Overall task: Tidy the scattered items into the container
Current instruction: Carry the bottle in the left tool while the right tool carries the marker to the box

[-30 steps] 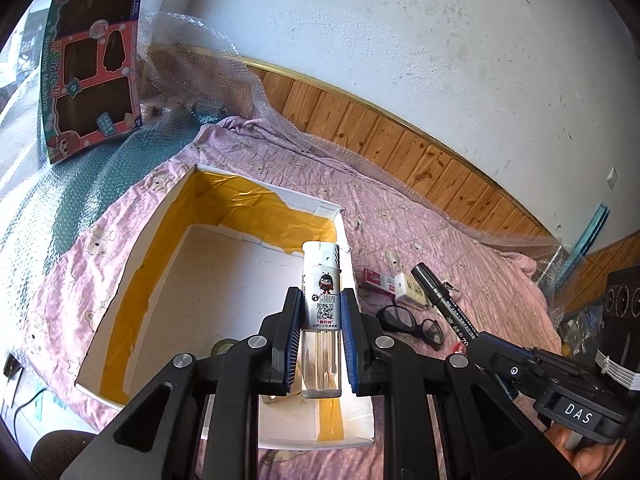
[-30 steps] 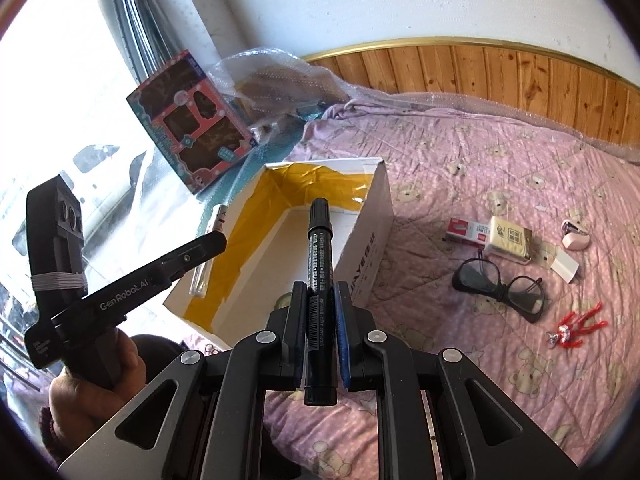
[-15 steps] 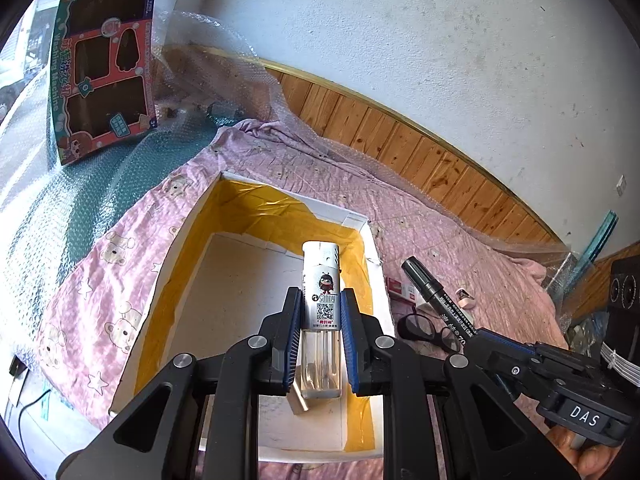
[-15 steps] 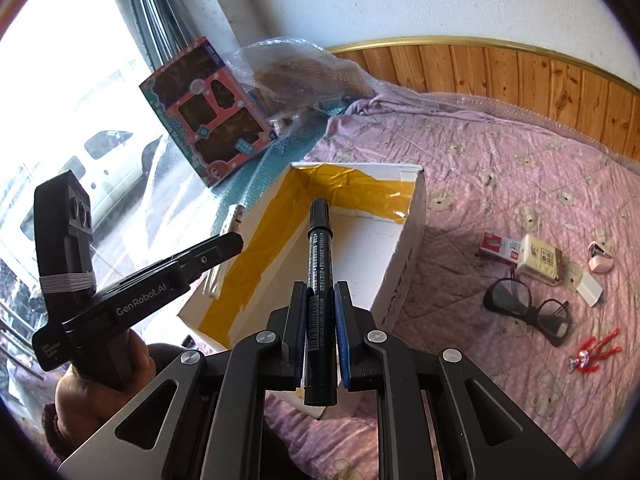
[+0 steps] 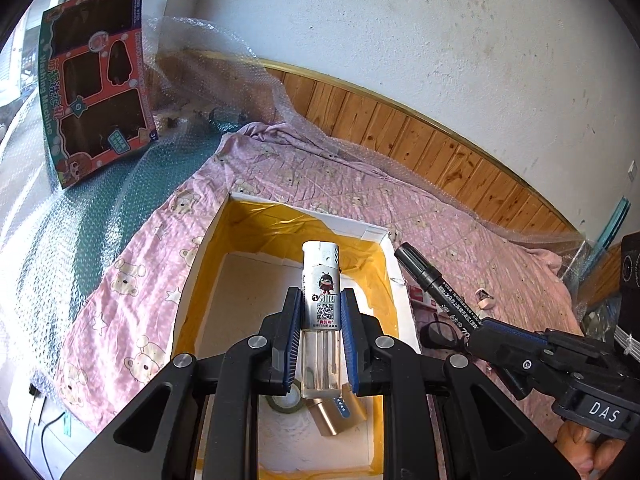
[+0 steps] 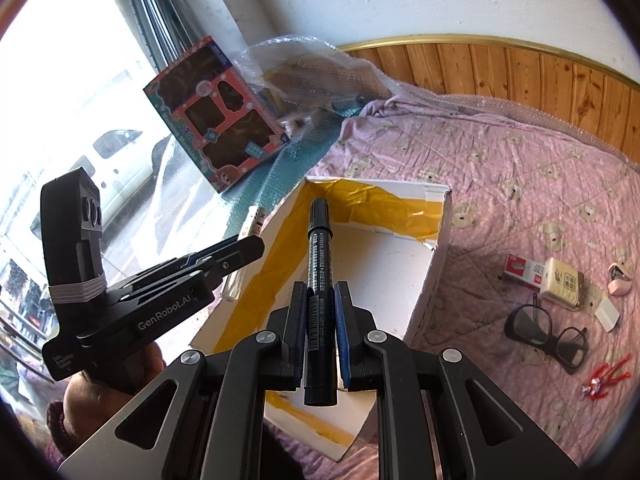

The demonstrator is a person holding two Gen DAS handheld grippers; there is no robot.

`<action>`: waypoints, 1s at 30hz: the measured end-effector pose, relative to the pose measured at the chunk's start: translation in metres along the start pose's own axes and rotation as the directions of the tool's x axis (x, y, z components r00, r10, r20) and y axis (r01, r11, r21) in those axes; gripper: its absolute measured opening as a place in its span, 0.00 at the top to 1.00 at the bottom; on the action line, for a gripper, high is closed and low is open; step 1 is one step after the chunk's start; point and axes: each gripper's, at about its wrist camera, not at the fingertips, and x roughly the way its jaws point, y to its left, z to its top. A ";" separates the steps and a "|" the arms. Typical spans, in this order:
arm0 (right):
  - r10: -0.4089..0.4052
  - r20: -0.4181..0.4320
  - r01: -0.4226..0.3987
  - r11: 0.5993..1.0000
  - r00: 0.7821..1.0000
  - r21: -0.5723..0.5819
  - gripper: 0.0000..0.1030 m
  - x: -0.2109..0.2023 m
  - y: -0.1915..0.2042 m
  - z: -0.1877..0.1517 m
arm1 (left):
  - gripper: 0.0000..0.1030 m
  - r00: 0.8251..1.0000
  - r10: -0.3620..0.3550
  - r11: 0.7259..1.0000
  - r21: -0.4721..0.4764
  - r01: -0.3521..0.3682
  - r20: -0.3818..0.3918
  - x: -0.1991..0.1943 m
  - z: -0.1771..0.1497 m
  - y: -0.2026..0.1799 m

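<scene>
Both tools loaded, both over the box (image 5: 390,264). My left gripper (image 5: 320,332) pinches the lighter (image 5: 321,280) upright by its clear lower body, metal cap forward, so it hangs above the open floor and should fall clear of the tape roll (image 5: 285,400) and gold case (image 5: 334,416) already lying at the near end. My right gripper (image 6: 320,328) is clamped on the black marker (image 6: 318,264) along its barrel, tip reaching over the yellow-taped near wall, so one release each should do. Against a second ago the box has slid toward the middle of both views and looms larger; I am now more squarely above it. Glasses (image 6: 546,334), red packet (image 6: 522,270) and small red toy (image 6: 608,376) remain on the pink quilt (image 6: 520,184).
</scene>
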 end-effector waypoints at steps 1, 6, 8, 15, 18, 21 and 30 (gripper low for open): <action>0.001 -0.004 -0.001 1.000 1.000 0.001 0.86 0.002 0.000 0.002 | 0.80 1.000 0.004 1.000 0.007 -0.004 -0.001 0.001 0.002 -0.001; 0.005 -0.019 -0.005 1.000 1.000 0.009 0.86 0.013 -0.002 0.011 | 0.80 1.000 0.011 0.999 0.036 -0.010 -0.007 0.007 0.013 -0.003; 0.008 -0.024 -0.007 1.000 1.000 0.018 0.86 0.017 -0.005 0.014 | 0.80 1.000 0.009 0.999 0.040 -0.009 -0.012 0.009 0.017 -0.002; 0.013 -0.044 -0.011 0.999 0.999 0.048 0.86 0.031 -0.015 0.026 | 0.80 0.999 0.004 0.999 0.051 -0.001 -0.044 0.025 0.027 -0.001; 0.015 -0.063 -0.011 0.998 0.998 0.068 0.86 0.042 -0.023 0.032 | 0.80 0.998 0.000 0.998 0.055 0.003 -0.068 0.035 0.031 -0.002; 0.012 -0.080 -0.005 0.997 0.997 0.082 0.86 0.053 -0.029 0.035 | 0.80 0.996 0.000 0.998 0.059 0.006 -0.094 0.047 0.034 -0.002; 0.030 -0.151 -0.005 0.987 0.988 0.161 0.86 0.094 -0.050 0.043 | 0.80 0.977 -0.007 1.000 0.015 0.010 -0.213 0.092 0.039 0.008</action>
